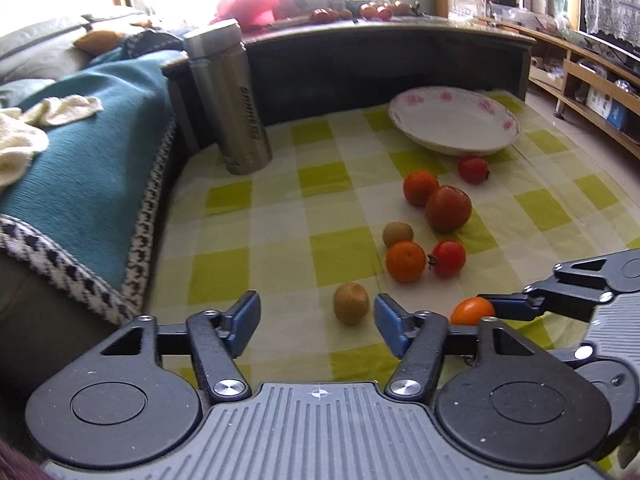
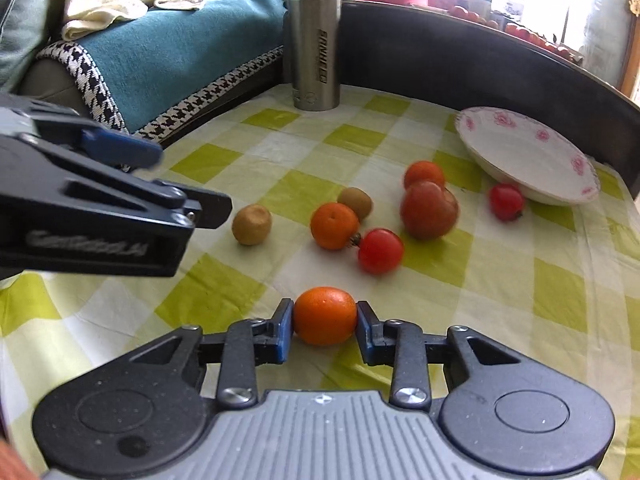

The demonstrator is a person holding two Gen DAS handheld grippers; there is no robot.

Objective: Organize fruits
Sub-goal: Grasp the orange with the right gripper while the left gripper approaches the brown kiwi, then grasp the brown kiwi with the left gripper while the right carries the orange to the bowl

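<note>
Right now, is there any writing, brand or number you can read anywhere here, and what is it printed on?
"SANHE", approximately: vertical dark lettering on the tall stainless steel flask; the last letters and small logo box below are unclear.
Embossed lettering on the side of the black left gripper, seen from the right wrist: too blurred to read.
White flower-rimmed plate: pink flowers only, no text.

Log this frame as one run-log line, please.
stage: first pick | right claw: shut on orange | left claw: open, empty, near kiwi | plate: empty
</note>
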